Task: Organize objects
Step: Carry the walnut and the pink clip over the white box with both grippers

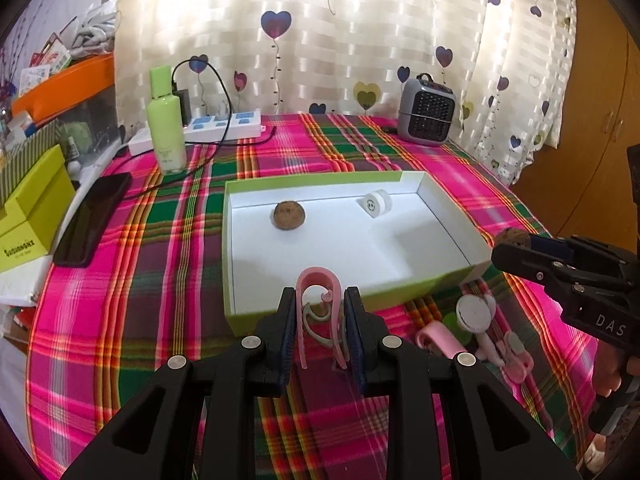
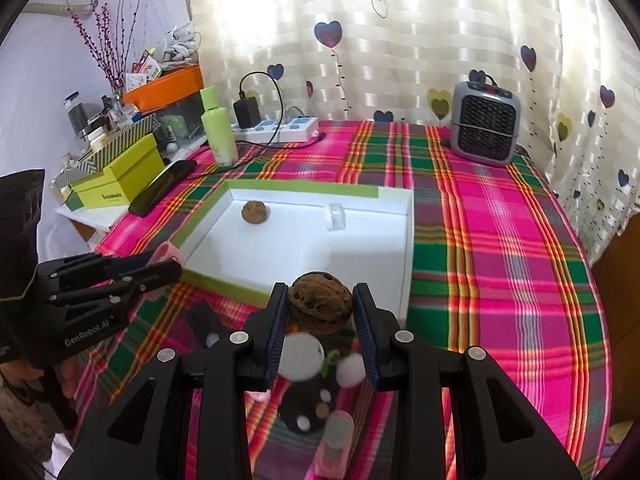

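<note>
Left wrist view: left gripper (image 1: 320,312) pitched downward, jaws narrow, clamped on a pink hook-shaped clip (image 1: 319,285), just short of the near wall of the green-edged white box (image 1: 240,248). Inside, ahead: a walnut (image 1: 289,215) and a white spool (image 1: 375,203). Plaid tablecloth (image 1: 160,260); heart-print curtain (image 1: 320,40) behind. Pink and white bits (image 1: 476,320) lie right of the jaws.

Right wrist view: right gripper (image 2: 321,312) pitched downward, gripping a second walnut (image 2: 320,300) at the box's near edge. Small heater (image 2: 486,128) far right.

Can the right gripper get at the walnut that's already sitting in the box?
Probably not yet: the right gripper is already shut on another walnut. The box is open-topped, and nothing covers the walnut inside.
</note>
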Demonstrator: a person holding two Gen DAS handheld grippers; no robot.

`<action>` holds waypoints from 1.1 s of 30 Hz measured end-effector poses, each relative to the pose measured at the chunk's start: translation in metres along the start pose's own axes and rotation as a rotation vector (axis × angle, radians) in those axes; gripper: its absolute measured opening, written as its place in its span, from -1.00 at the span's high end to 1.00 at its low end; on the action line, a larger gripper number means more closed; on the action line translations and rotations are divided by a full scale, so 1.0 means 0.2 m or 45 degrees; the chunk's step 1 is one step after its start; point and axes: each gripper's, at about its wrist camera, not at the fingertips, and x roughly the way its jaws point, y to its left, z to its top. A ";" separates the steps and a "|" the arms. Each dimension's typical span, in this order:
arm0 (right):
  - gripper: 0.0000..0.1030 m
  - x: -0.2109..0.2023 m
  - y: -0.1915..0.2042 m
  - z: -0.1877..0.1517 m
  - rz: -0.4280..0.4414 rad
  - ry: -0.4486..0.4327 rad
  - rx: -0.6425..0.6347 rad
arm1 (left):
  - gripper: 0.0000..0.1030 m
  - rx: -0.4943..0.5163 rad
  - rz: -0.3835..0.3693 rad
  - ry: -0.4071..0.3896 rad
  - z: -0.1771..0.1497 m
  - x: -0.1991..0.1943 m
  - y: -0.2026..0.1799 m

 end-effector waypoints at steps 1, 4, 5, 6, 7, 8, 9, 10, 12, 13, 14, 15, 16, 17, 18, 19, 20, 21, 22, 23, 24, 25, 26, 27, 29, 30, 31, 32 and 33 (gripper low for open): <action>0.34 0.01 0.00 0.01 0.003 0.000 -0.004 | 0.58 -0.004 -0.002 0.000 0.01 0.01 0.00; 0.34 0.04 0.02 0.05 0.002 0.001 -0.019 | 0.58 -0.006 -0.001 -0.004 0.04 0.03 0.00; 0.34 0.05 0.02 0.06 0.003 0.001 -0.020 | 0.58 -0.005 0.001 -0.004 0.05 0.03 0.01; 0.34 0.06 0.02 0.07 0.005 0.001 -0.021 | 0.58 -0.003 0.000 -0.002 0.06 0.04 0.01; 0.34 0.06 0.02 0.08 0.007 0.000 -0.022 | 0.58 0.000 0.001 -0.002 0.06 0.05 0.01; 0.34 0.07 0.02 0.09 0.007 0.001 -0.024 | 0.58 0.003 0.006 -0.002 0.06 0.06 0.01; 0.34 0.08 0.02 0.10 0.009 0.002 -0.026 | 0.58 0.005 0.011 -0.001 0.07 0.06 0.01; 0.34 0.09 0.03 0.11 0.011 0.004 -0.030 | 0.58 0.005 0.013 0.000 0.08 0.07 0.02; 0.34 0.12 0.03 0.13 0.012 0.009 -0.037 | 0.58 0.001 0.019 0.002 0.09 0.09 0.03; 0.34 0.13 0.03 0.14 0.011 0.012 -0.042 | 0.58 -0.003 0.024 0.004 0.10 0.10 0.03; 0.34 0.15 0.04 0.16 0.010 0.014 -0.048 | 0.58 -0.004 0.025 0.005 0.10 0.11 0.04; 0.34 0.16 0.04 0.17 0.008 0.015 -0.053 | 0.58 -0.007 0.020 0.003 0.11 0.12 0.04; 0.34 0.18 0.04 0.19 0.004 0.018 -0.063 | 0.58 -0.007 0.016 0.004 0.11 0.13 0.04; 0.34 0.19 0.04 0.20 0.004 0.019 -0.069 | 0.58 -0.006 0.017 0.006 0.12 0.14 0.04; 0.34 0.21 0.05 0.21 0.004 0.024 -0.074 | 0.58 -0.005 0.022 0.011 0.12 0.15 0.04; 0.34 0.23 0.05 0.22 0.005 0.033 -0.077 | 0.58 -0.007 0.023 0.014 0.13 0.16 0.04; 0.34 0.25 0.05 0.23 0.003 0.038 -0.076 | 0.58 -0.011 0.024 0.015 0.13 0.17 0.04; 0.34 0.27 0.04 0.24 0.003 0.046 -0.073 | 0.58 -0.016 0.025 0.016 0.14 0.18 0.04; 0.34 0.29 0.04 0.25 0.007 0.051 -0.071 | 0.58 -0.019 0.024 0.015 0.14 0.19 0.05; 0.34 0.30 0.04 0.26 0.009 0.056 -0.070 | 0.58 -0.019 0.027 0.017 0.15 0.20 0.05; 0.34 0.32 0.04 0.26 0.006 0.062 -0.071 | 0.58 -0.022 0.034 0.021 0.15 0.21 0.05; 0.34 0.34 0.04 0.27 0.005 0.067 -0.074 | 0.58 -0.027 0.037 0.027 0.16 0.22 0.05; 0.34 0.36 0.04 0.28 0.005 0.071 -0.075 | 0.58 -0.032 0.036 0.030 0.16 0.23 0.06; 0.34 0.37 0.05 0.29 0.004 0.073 -0.075 | 0.58 -0.039 0.036 0.032 0.16 0.24 0.06; 0.34 0.40 0.05 0.31 0.001 0.078 -0.084 | 0.58 -0.043 0.039 0.037 0.17 0.26 0.07; 0.34 0.42 0.05 0.32 0.001 0.082 -0.086 | 0.58 -0.048 0.038 0.038 0.17 0.27 0.07; 0.34 0.44 0.05 0.33 -0.001 0.090 -0.091 | 0.58 -0.053 0.034 0.042 0.17 0.28 0.08; 0.34 0.45 0.06 0.34 -0.001 0.095 -0.094 | 0.58 -0.055 0.033 0.044 0.17 0.29 0.08; 0.34 0.46 0.06 0.34 -0.004 0.099 -0.096 | 0.58 -0.056 0.037 0.050 0.17 0.30 0.08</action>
